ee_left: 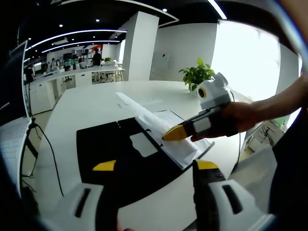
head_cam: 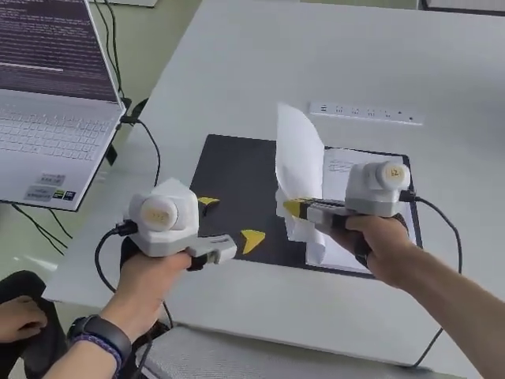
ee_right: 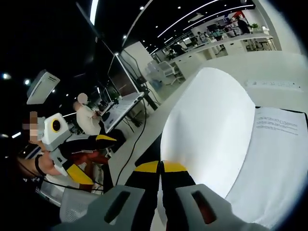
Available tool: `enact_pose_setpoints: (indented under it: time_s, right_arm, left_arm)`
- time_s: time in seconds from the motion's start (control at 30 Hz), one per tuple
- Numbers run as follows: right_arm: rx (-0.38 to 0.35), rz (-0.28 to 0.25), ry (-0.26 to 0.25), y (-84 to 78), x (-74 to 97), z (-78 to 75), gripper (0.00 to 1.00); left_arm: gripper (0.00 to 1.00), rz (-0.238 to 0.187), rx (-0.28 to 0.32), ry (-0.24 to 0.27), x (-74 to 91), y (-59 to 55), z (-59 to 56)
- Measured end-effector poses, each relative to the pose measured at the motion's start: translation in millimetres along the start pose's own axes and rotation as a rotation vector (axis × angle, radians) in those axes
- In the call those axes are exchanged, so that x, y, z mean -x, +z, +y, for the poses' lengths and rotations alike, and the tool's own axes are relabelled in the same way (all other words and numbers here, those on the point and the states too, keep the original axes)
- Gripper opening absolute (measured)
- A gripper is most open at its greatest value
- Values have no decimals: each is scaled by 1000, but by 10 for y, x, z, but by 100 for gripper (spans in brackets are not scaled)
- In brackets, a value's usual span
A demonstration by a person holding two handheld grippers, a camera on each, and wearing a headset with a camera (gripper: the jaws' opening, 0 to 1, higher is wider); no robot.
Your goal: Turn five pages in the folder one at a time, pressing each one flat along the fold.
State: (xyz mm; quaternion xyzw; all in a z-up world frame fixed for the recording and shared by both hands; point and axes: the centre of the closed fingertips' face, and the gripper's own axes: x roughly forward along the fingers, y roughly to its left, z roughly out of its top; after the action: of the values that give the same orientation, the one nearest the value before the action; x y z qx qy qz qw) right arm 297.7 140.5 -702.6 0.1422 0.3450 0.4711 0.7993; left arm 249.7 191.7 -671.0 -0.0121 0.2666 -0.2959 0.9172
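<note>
An open black folder point(head_cam: 237, 178) lies on the white table, seen also in the left gripper view as the folder point(ee_left: 103, 142). My right gripper point(head_cam: 290, 208) is shut on the lower edge of a white page point(head_cam: 298, 158), which stands lifted above the stack of pages point(head_cam: 341, 170). In the right gripper view the held page point(ee_right: 207, 134) curves up from the closed yellow-tipped jaws of the right gripper point(ee_right: 161, 167). My left gripper point(head_cam: 231, 222) hovers open over the folder's bare black left cover, its jaws spread in its own view, the left gripper point(ee_left: 156, 165), holding nothing.
An open laptop point(head_cam: 47, 103) sits at the table's left with cables point(head_cam: 150, 138) trailing beside it. A white power strip point(head_cam: 367, 113) lies beyond the folder. A person's hand point(head_cam: 20, 316) rests at the lower left. A potted plant point(ee_left: 196, 76) stands far off.
</note>
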Motion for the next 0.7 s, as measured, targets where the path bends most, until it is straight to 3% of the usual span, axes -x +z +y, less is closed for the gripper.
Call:
enact_pose_setpoints:
  time_s: [0.3, 0.7]
  right_arm:
    - [21, 83, 23, -121, -417, 160, 0]
    - [-13, 150, 15, -296, -795, 126, 0]
  left_arm:
    - [66, -14, 19, 21, 184, -38, 106]
    - [66, -11, 53, 64, 408, -164, 301]
